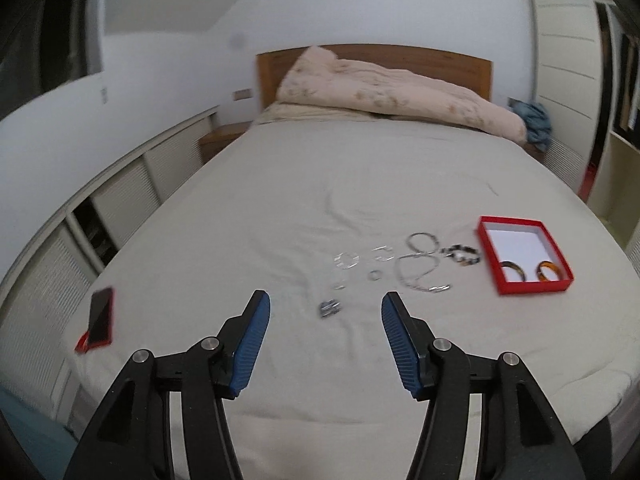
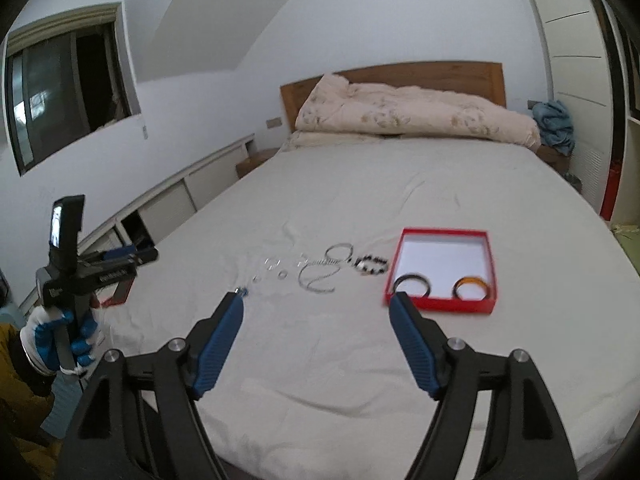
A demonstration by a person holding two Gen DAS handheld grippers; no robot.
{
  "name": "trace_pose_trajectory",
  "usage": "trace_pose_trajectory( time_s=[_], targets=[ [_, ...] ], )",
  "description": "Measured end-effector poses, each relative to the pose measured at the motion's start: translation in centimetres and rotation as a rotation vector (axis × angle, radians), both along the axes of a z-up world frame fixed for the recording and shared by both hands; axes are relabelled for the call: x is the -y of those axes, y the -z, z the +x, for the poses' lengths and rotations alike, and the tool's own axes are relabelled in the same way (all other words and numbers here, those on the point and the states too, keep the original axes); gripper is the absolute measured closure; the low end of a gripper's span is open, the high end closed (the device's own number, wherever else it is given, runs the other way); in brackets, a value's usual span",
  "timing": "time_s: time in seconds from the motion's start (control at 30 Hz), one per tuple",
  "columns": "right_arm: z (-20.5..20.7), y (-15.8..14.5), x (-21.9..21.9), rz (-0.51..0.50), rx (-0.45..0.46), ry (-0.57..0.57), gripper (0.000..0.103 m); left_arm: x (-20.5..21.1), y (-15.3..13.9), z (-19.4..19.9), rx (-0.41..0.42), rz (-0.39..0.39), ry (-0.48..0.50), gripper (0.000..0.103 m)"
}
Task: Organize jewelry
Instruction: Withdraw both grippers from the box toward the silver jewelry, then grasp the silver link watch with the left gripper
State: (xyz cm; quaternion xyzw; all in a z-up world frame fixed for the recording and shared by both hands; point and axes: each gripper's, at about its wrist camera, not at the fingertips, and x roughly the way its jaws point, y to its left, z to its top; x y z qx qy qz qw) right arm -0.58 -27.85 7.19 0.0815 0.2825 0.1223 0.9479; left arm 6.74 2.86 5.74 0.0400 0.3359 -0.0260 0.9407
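Jewelry lies scattered on our bed sheet [image 1: 280, 208]: a silver chain [image 1: 420, 268], a beaded bracelet [image 1: 462, 255] and small clear pieces [image 1: 347, 261]. To their right, our red box [image 1: 524, 256] holds two bangles [image 1: 532, 270]. Our left gripper [image 1: 325, 306] and right gripper [image 2: 316, 304] hover near, both spread wide, holding nothing.

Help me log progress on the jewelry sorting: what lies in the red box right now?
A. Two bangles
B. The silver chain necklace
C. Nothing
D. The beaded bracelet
A: two bangles sit along the near wall of the red box, while the chain necklace and beaded bracelet lie on the bed sheet outside it.
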Motion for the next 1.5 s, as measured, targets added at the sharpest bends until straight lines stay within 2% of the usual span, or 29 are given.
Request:
trace_pose_trajectory(
  time_s=[0.23,0.4,0.53,0.73,0.9,1.03,1.17,1.5],
  targets=[
    [1.3,3.1,-2.7,0.001,-0.071,-0.051,0.029,-3.6,3.1,0.0,-0.044,-0.009,-0.053,0.046],
    [3.3,5.0,-3.9,-0.008,-0.121,-0.070,0.029,-3.8,5.8,1.4,-0.075,-0.001,-0.045,0.046],
    [4.9,6.5,-4.5,-0.018,-0.162,-0.072,0.030,-3.9,8.4,3.3,-0.133,-0.021,-0.038,0.046],
    [8.1,10.0,-5.5,-0.049,-0.290,-0.065,0.030,-4.2,12.1,6.3,-0.216,-0.035,-0.040,0.046],
    [11.5,12.8,-7.1,-0.078,-0.373,-0.088,0.034,-4.3,14.4,8.6,-0.272,-0.036,-0.031,0.046],
    [15.1,14.1,-8.7,-0.091,-0.400,-0.123,0.042,-4.6,15.5,10.8,-0.294,-0.051,-0.014,0.046],
    [19.5,15.2,-10.2,-0.107,-0.414,-0.152,0.046,-4.4,16.4,13.3,-0.309,-0.060,0.004,0.046],
    [28.7,19.0,-12.1,-0.136,-0.459,-0.184,0.049,-1.9,19.1,18.2,-0.344,-0.017,0.092,0.046]
  ],
)
